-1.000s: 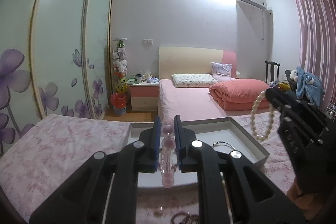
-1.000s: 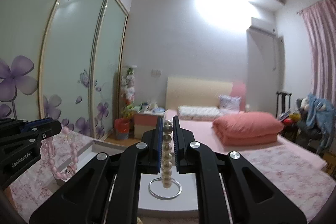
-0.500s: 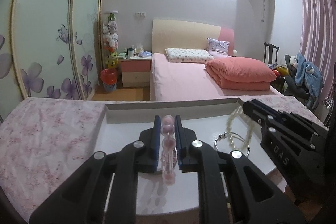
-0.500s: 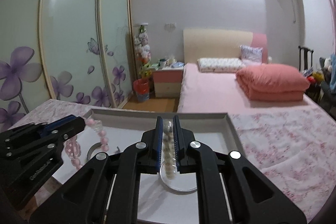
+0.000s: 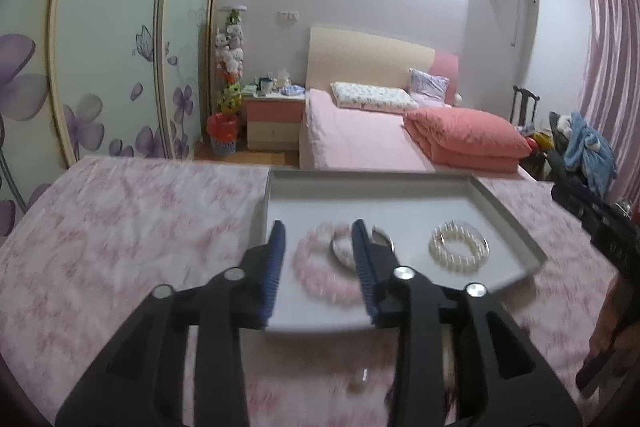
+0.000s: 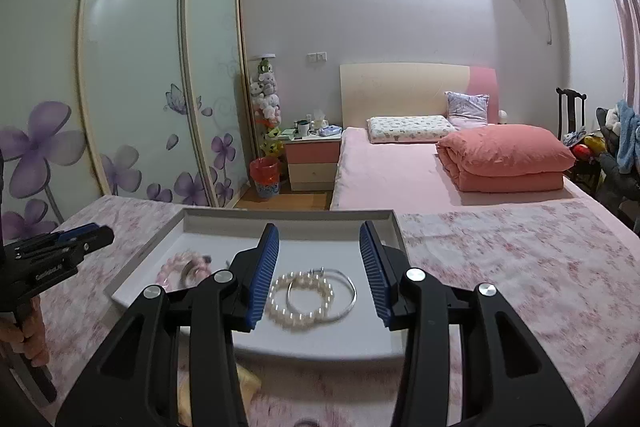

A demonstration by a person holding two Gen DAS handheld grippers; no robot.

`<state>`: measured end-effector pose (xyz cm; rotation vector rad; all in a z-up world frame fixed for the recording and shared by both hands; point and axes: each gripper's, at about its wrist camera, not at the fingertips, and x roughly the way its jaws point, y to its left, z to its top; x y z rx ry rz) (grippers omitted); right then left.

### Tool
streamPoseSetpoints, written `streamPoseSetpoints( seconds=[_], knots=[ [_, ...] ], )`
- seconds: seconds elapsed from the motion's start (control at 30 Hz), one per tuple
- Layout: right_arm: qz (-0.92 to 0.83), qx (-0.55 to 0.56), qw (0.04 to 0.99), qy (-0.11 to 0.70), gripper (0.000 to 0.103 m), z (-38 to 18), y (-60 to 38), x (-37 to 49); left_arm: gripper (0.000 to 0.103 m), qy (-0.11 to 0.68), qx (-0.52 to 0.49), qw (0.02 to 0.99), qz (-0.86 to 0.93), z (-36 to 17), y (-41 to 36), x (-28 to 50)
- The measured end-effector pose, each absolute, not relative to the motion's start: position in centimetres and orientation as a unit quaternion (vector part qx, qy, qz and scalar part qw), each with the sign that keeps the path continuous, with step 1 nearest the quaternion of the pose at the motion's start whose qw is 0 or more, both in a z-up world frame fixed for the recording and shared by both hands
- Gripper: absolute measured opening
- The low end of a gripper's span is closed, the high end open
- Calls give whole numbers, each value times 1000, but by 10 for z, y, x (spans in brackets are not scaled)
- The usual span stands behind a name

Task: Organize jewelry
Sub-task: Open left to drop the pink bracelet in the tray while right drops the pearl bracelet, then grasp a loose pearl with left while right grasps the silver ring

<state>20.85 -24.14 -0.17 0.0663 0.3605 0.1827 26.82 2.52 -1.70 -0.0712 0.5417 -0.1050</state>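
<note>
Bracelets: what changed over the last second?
Both let go. The left gripper and right gripper have just been opening their jaws; pink bracelet and pearl bracelet now lie in the tray, no longer hanging. Tray and silver bangles stayed put.

The tray [image 6: 394, 227] looks like smooth, matt white card, and it sits on a soft pink cloth [image 6: 520, 267] with a flower print. The pearl bracelet [image 6: 298, 301] is shiny and round-beaded (the thin ring [image 6: 346, 301] beside it looks like bright metal), and the pink bracelet [image 5: 324, 267] is pale and glassy. The right gripper [image 6: 319, 263] is matt black plastic with ridged blue pads [image 6: 262, 279].
</note>
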Motion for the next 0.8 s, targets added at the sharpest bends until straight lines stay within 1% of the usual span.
streamPoseSetpoints(
  seconds=[0.27,0.67,0.73,0.8],
  knots=[
    [98,48,974,199,44,-12,-242,176,40,335,-14,937,-93,-47,18,236],
    [95,67,967,225,44,-31,-257,167,39,399,15,912,-93,-75,-11,252],
    [95,69,967,228,44,-34,-256,166,37,409,21,908,-91,-79,-15,255],
    [94,69,966,230,44,-35,-257,165,28,427,27,900,-88,-84,-17,260]
  ],
)
